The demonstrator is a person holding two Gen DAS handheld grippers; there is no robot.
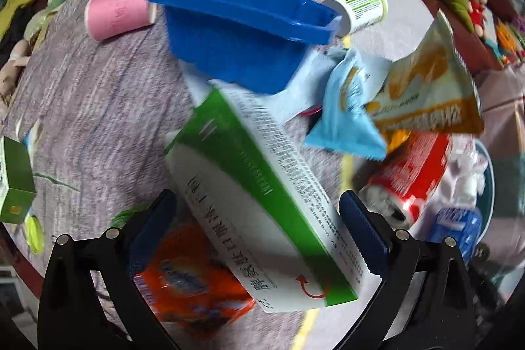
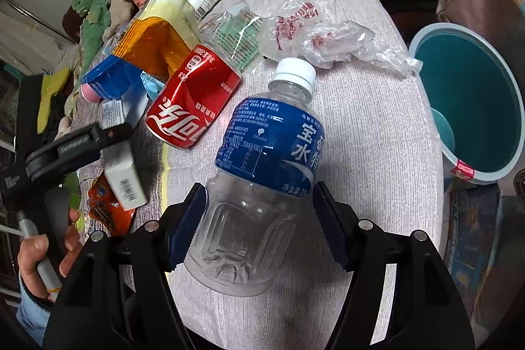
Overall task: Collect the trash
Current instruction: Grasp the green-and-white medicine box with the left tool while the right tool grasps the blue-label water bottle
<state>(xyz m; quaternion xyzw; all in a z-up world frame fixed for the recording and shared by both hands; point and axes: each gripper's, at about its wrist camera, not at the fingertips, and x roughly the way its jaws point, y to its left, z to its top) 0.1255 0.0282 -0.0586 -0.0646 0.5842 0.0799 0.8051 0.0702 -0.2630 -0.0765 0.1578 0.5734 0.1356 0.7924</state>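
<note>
Right gripper (image 2: 259, 222) fingers clamped on a clear bottle (image 2: 259, 186) (blue label, white cap) above the cloth-covered worktop (image 2: 361, 136). Left gripper (image 1: 259, 235) fingers gripping a green-and-white carton (image 1: 262, 202). Crowding close by: red can (image 2: 193, 97), blue tray (image 1: 242, 35), snack wrappers (image 1: 423, 87). Teal bin (image 2: 472, 100) beside the worktop's edge.

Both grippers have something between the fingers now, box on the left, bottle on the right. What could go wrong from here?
1. The right gripper holds the clear bottle low on its smooth, ribbed base; it may slip or crumple on the way to the teal bin.
2. The green and white box sits skewed across the left gripper, so it may twist loose.
3. The red can lies on its side next to the bottle; a bump may set it rolling.
</note>
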